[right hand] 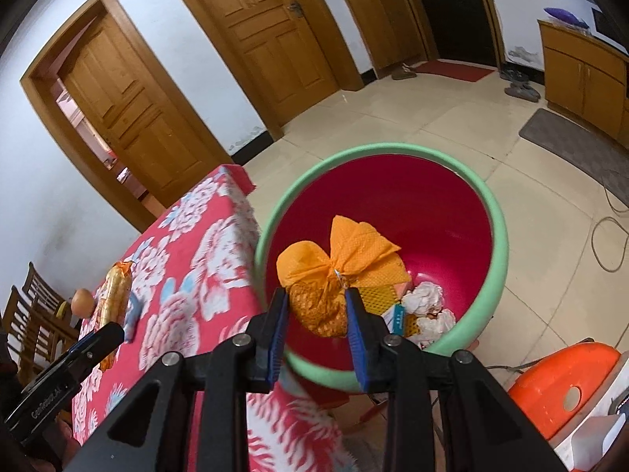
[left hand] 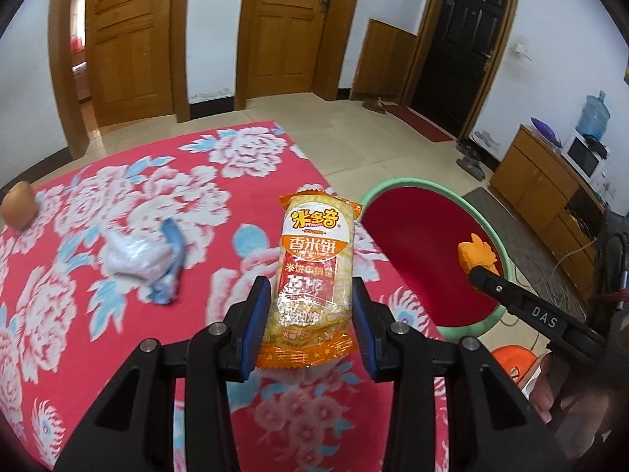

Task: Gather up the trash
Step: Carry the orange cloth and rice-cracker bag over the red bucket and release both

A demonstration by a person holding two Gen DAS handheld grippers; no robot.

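Observation:
My left gripper (left hand: 310, 291) is shut on an orange and yellow rice cracker packet (left hand: 314, 259), held upright above the red floral tablecloth (left hand: 118, 334). A crumpled white and blue wrapper (left hand: 137, 263) lies on the cloth to the left. A red bin with a green rim (right hand: 497, 259) stands by the table's right edge. Over it, my right gripper (right hand: 317, 299) is shut on a knotted orange mesh bundle (right hand: 338, 251). In the bin lie white crumpled paper (right hand: 426, 303) and a small box (right hand: 397, 316). The right gripper (left hand: 483, 275) also shows in the left wrist view over the bin (left hand: 412, 244).
A round brown object (left hand: 17, 206) sits at the far left of the table. An orange stool (right hand: 562, 389) stands beside the bin. Wooden chairs (right hand: 31, 314) are past the table's far side. A cable (right hand: 605, 244) and a grey mat (right hand: 574, 145) lie on the tiled floor.

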